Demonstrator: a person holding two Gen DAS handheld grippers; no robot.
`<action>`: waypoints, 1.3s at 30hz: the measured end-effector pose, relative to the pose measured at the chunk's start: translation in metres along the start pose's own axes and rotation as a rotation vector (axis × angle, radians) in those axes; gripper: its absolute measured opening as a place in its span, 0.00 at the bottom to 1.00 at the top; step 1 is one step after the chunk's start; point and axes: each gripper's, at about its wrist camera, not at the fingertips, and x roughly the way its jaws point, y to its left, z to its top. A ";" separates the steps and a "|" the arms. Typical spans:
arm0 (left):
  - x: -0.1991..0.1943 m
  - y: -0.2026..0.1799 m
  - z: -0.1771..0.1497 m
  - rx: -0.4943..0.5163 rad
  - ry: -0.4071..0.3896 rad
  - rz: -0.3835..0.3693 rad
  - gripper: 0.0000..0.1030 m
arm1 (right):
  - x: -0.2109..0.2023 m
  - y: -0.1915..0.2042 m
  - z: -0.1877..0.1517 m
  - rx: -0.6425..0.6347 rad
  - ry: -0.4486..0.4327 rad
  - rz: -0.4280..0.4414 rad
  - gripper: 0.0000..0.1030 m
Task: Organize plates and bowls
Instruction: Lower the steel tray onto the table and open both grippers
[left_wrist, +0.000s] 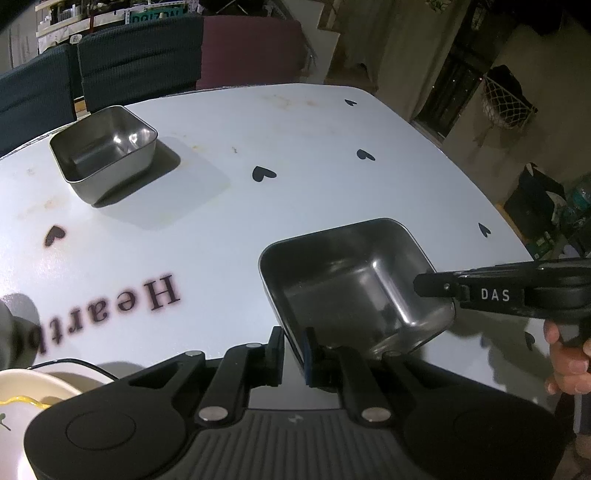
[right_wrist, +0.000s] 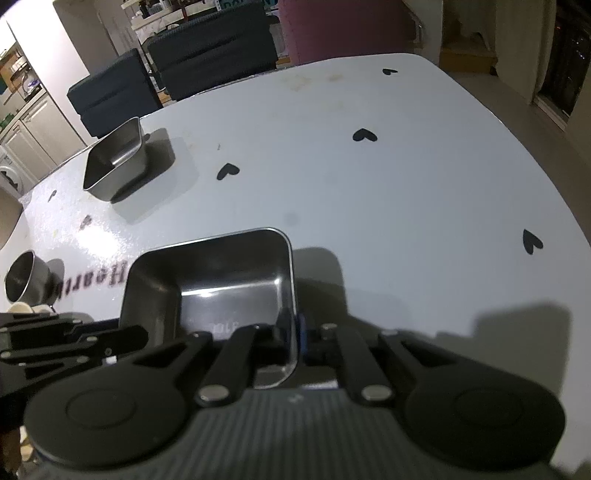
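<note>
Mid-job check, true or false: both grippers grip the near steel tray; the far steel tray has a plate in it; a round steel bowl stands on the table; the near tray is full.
1. Both the left gripper and right gripper are clamped on the near steel tray: true.
2. The far steel tray holds a plate: false, it is empty.
3. A round steel bowl stands on the table: true.
4. The near tray is full: false, it is empty.

Near tray (left_wrist: 354, 280) on table (left_wrist: 295, 129), far tray (left_wrist: 103, 151) behind-left
</note>
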 end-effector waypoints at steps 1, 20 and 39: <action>0.000 0.001 0.000 0.000 0.001 -0.001 0.11 | 0.001 0.000 0.000 -0.001 0.000 0.000 0.06; -0.003 0.002 0.002 0.002 0.005 0.005 0.44 | -0.009 -0.016 -0.008 -0.021 -0.023 0.015 0.26; -0.052 0.031 0.029 0.013 -0.175 0.065 1.00 | -0.065 -0.039 0.002 0.084 -0.212 -0.029 0.97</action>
